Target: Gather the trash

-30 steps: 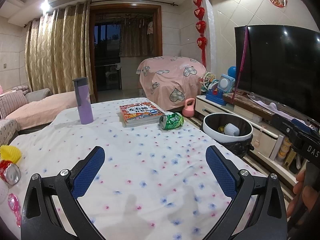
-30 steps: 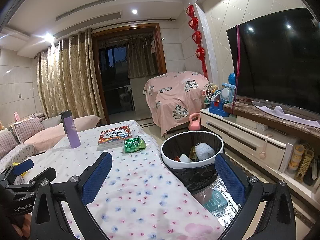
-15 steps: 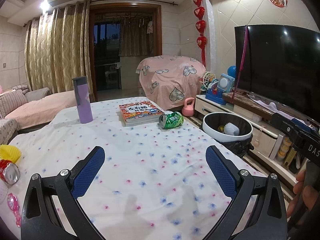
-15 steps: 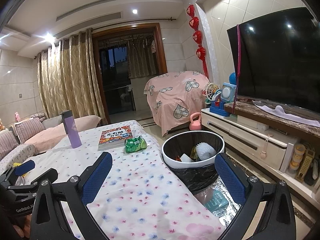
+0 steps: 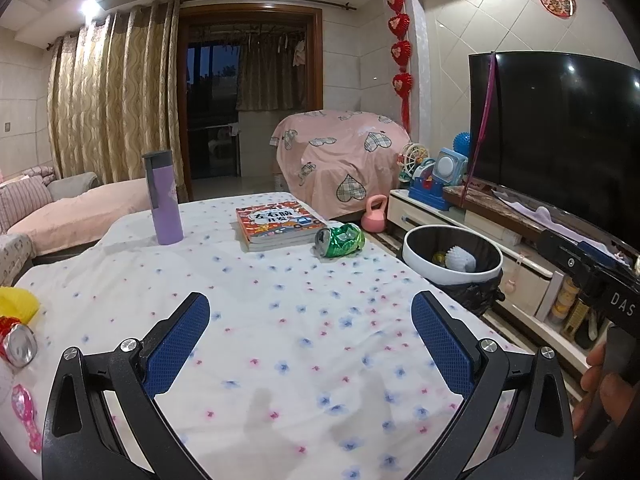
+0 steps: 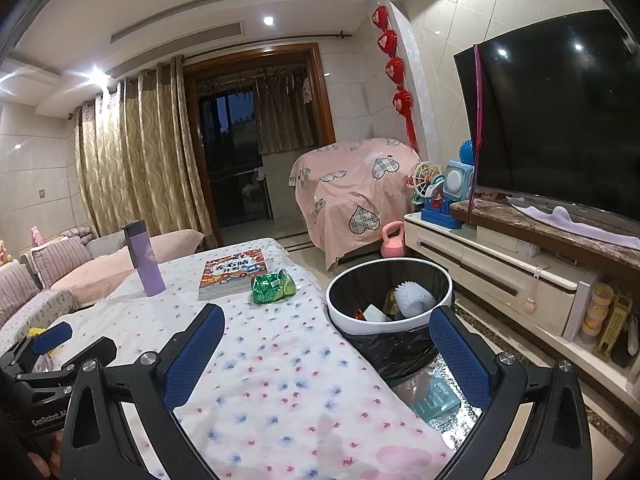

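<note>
A crushed green can [image 5: 340, 241] lies on the flowered tablecloth beside a book; it also shows in the right wrist view [image 6: 273, 288]. A white-rimmed trash bin [image 5: 452, 258] with a black liner stands off the table's right edge and holds several bits of trash; it also shows in the right wrist view [image 6: 390, 308]. My left gripper [image 5: 310, 344] is open and empty over the near table. My right gripper [image 6: 326, 356] is open and empty, hovering at the table's right edge near the bin. A crushed red can [image 5: 16, 342] and a yellow wrapper [image 5: 18, 304] lie at the table's left edge.
A purple bottle [image 5: 163, 198] and a book [image 5: 278, 224] stand at the far side of the table [image 5: 280, 320]. A TV cabinet [image 6: 500, 276] with a TV runs along the right. A pink kettlebell [image 5: 374, 218] sits on the floor. A sofa [image 5: 60, 216] is at left.
Both views have shifted only slightly; the right gripper has drifted a little. Both grippers stay open and empty.
</note>
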### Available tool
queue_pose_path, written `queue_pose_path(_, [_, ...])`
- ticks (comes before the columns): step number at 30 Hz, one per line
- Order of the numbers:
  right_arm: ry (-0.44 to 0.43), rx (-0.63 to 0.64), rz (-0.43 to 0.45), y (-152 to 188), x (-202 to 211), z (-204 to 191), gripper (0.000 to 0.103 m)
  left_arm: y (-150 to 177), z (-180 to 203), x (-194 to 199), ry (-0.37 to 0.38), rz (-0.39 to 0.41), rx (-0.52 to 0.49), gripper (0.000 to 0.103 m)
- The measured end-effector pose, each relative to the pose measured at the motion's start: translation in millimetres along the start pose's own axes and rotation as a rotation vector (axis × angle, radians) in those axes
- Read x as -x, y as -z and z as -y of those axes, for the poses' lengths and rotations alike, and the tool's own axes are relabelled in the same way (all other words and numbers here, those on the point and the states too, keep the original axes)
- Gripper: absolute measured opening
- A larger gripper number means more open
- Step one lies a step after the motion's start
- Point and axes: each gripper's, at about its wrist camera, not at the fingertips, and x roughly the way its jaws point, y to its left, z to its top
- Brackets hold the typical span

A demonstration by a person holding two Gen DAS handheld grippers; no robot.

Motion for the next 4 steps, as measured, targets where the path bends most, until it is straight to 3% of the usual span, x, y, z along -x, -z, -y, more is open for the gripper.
queue_pose_path(4, [-0.004, -0.01, -0.009, 0.0, -2.3, 1.7, 0.103, 0.3, -1.2, -2.5, 0.004, -0.006, 0.007, 0.103])
